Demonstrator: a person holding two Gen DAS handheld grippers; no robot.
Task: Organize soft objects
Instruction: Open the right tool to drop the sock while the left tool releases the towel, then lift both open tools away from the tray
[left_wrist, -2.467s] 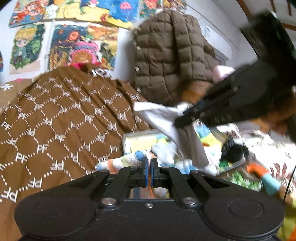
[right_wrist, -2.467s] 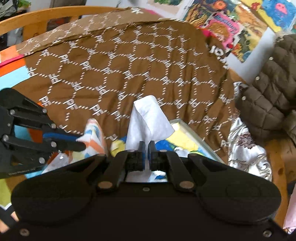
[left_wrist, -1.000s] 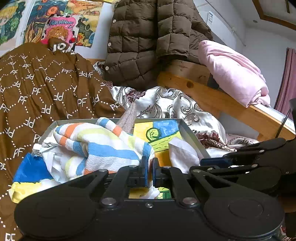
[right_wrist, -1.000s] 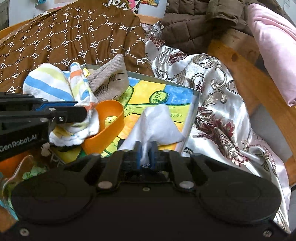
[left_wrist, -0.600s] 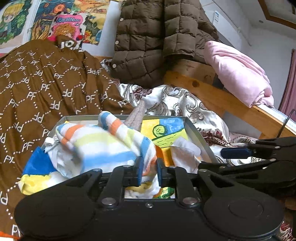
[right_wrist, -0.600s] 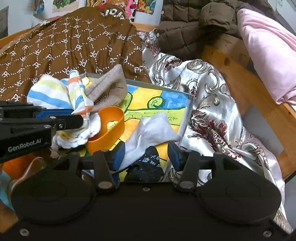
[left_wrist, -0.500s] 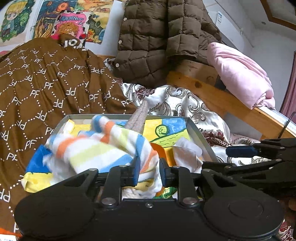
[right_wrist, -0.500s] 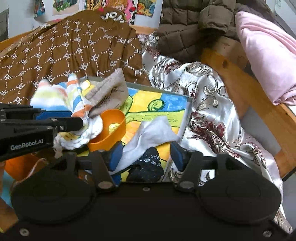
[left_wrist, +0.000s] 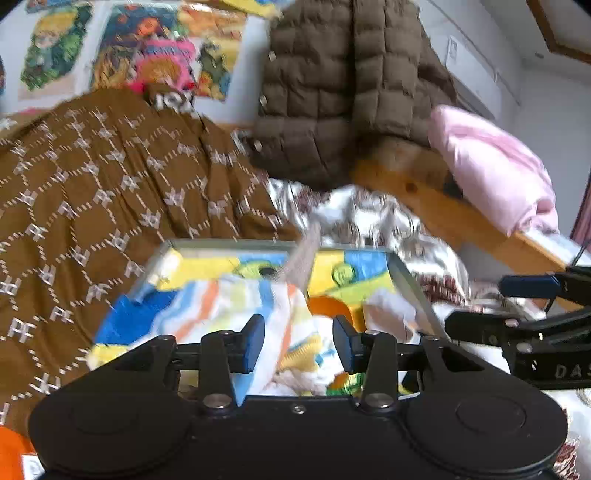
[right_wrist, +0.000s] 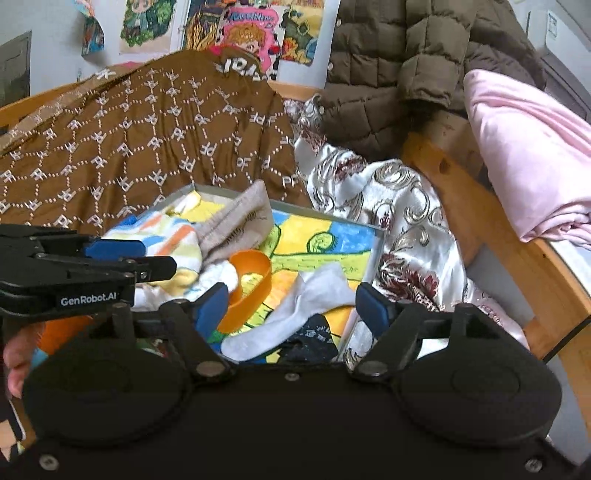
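Looking from the right wrist, a dark sock shows beside the white sock in the tray; the left view hides it. Both grippers have let go since a second ago: the left gripper stands half open over the striped towel, the right gripper wide open, holding nothing.

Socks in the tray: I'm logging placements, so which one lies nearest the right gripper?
The plain white sock, lying between the open right gripper fingers. The striped and beige ones lie farther back.
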